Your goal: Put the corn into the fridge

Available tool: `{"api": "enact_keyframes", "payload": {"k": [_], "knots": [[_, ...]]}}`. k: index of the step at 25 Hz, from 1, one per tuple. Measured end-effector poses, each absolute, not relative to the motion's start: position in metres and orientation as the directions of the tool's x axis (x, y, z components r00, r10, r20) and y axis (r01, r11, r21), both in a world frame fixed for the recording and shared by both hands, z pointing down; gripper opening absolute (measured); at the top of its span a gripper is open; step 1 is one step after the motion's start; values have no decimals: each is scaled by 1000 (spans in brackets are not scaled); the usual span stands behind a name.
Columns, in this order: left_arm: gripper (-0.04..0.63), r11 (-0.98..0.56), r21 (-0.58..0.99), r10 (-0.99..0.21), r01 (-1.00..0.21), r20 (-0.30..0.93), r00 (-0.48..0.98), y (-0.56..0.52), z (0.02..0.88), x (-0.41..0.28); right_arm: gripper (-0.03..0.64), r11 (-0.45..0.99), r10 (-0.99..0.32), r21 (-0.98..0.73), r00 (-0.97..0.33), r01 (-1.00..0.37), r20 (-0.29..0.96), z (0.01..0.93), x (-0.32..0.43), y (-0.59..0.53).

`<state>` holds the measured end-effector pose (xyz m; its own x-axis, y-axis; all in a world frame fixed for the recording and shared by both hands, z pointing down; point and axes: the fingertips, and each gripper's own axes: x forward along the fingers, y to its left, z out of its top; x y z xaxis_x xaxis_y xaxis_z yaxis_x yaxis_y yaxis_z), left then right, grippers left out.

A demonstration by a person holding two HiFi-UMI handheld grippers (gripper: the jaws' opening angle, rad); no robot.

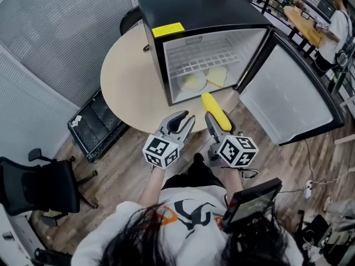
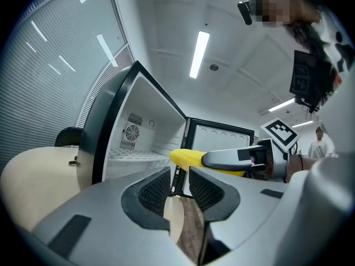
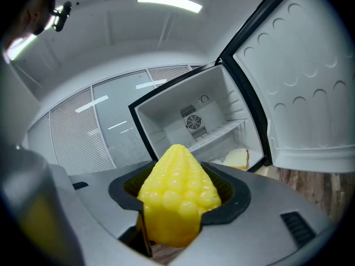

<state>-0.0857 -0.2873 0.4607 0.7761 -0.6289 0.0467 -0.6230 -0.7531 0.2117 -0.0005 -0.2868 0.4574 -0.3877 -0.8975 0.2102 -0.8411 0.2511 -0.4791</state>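
Two tools: right hand-held gripper [image 1: 216,119] clamped on corn [image 3: 177,190] facing fridge [image 1: 199,7]; left hand-held gripper [image 1: 187,117] narrowly parted, empty.

Office: swivel chair [image 1: 39,190], blinds [image 1: 55,26], round table [image 1: 127,76].

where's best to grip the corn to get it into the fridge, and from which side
Grip its thick rear end, jaws across the width, coming from the person's side. The corn is long and tapered, tip pointing at the open fridge, so the front is free to enter. The right hand-held gripper holds it so.
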Motion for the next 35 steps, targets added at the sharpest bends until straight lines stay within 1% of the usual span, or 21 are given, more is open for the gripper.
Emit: {"api": "enact_keyframes", "payload": {"k": [6,17,20,25,28,35], "knots": [[110,-742,220,-635,-633,71,769,-314,470,-68,252,286,-893,-431,-402,-856,205,453,21,-335],[110,-715,233,-658,-659,93,747,-367,475,-34,252,380,-854,-351,-471,-856,223,454,53,-444],[110,-705,230,-668,-671,102,737,-377,477,-30,252,418,-830,-311,-498,-853,251,462,54,-471],[110,-688,228,-684,-689,114,720,-390,479,-26,252,505,-784,-188,-539,-842,308,471,48,-512],[110,-676,228,-694,-700,122,710,-396,482,-26,252,562,-754,-111,-563,-820,339,473,43,-532],[110,-654,232,-710,-720,140,691,-404,487,-26,252,656,-689,10,-594,-754,417,481,38,-560]]}}
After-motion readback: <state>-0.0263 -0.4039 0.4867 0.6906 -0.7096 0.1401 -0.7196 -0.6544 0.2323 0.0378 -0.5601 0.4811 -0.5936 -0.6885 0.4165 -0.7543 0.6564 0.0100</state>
